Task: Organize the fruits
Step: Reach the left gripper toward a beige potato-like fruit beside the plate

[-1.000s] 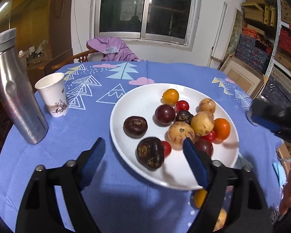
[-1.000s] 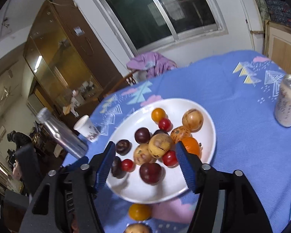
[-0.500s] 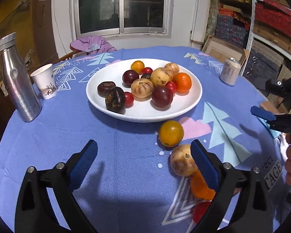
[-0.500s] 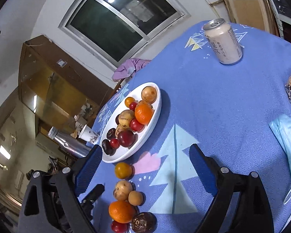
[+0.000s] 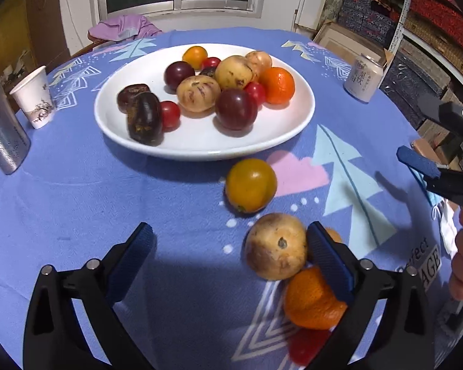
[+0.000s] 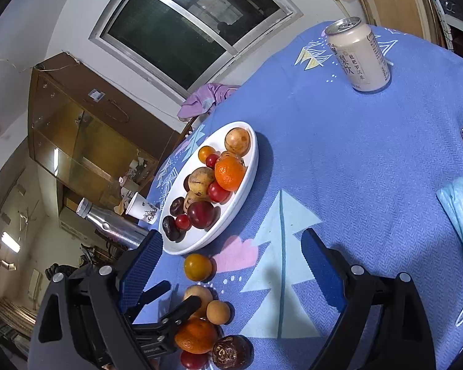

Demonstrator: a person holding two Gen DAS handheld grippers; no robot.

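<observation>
Opening wide, the left gripper (image 5: pixel 228 257) brackets a tan fruit (image 5: pixel 276 245) unpinched; the right gripper (image 6: pixel 231 262) spreads empty.

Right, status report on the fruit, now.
Left gripper opening, empty, right gripper open, empty. Speckled tan fruit loose beside left's finger, off white plate. Orange crowds it.

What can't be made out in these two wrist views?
- Red fruit, left wrist view: mostly hidden behind the left gripper finger and bottom edge.
- Steel bottle, left wrist view: top cut off by the left edge.
- Small tan fruit: kind unclear; in the left view a finger hides nearly all of it.
</observation>
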